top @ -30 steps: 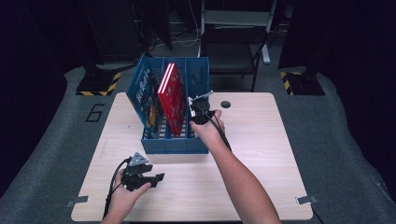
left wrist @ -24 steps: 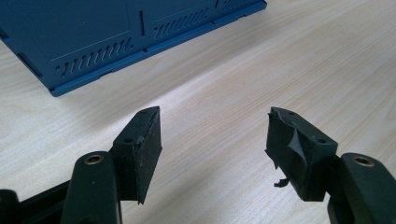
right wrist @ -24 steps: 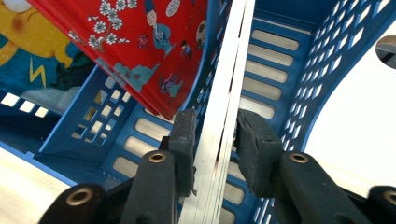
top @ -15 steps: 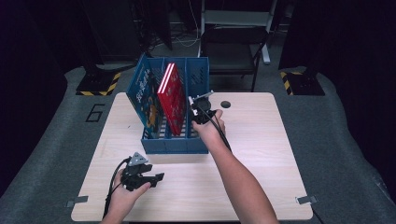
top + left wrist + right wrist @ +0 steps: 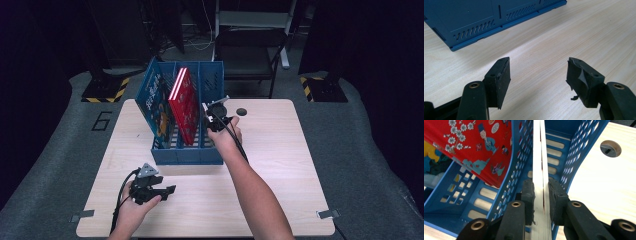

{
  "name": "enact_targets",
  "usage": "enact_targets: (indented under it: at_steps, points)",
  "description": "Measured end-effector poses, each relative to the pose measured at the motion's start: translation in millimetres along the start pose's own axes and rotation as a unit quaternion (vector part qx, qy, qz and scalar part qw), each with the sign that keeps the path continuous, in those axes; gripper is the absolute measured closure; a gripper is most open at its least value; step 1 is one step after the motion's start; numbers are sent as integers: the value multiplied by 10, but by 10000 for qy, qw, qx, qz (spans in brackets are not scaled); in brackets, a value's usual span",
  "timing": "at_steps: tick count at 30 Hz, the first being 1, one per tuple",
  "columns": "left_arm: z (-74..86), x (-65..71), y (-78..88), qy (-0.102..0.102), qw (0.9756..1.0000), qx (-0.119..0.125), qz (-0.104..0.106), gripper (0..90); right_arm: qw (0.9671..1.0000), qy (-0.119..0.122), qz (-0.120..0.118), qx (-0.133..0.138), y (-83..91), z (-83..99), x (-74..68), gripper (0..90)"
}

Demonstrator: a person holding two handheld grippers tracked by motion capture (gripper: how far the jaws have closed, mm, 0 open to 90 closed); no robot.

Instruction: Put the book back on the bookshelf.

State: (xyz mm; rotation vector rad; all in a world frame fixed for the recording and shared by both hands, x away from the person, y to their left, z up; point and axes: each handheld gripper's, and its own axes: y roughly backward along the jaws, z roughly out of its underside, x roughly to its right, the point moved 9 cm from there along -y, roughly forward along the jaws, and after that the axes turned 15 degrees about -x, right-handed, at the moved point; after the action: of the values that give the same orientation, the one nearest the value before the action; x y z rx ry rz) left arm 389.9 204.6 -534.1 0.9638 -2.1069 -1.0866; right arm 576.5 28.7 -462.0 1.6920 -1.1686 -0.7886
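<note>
R gripper [image 5: 541, 195] pinching thin book [image 5: 540, 165] by page edge in rack [image 5: 574, 157]; prob light, stiff, slick cover, so grip near spine. L gripper [image 5: 537, 75] spread, empty, over table [image 5: 549, 42].

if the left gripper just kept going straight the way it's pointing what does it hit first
Likely the blue file rack: the left gripper, jaws open and empty, points low across bare table toward its side wall, though depth is hard to judge.
</note>
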Motion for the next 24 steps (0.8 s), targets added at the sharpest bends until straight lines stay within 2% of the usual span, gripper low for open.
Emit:
enact_targets:
  at_steps: [4,9,15,24]
  points:
    - [-1,-6,-1,-8,10000,4,-8,358,10000,-50,53,46,13,-27,-2,768]
    - [-3,-17,9,-25,10000,13,-27,358,9999,-155,-18,67,42,-56,-6,768]
    - [-5,-21,12,-35,10000,23,-28,358,9992,-379,-62,82,61,-68,20,768]
    - [-9,-14,24,-26,10000,39,-8,357,9971,-701,-94,269,95,-125,82,769]
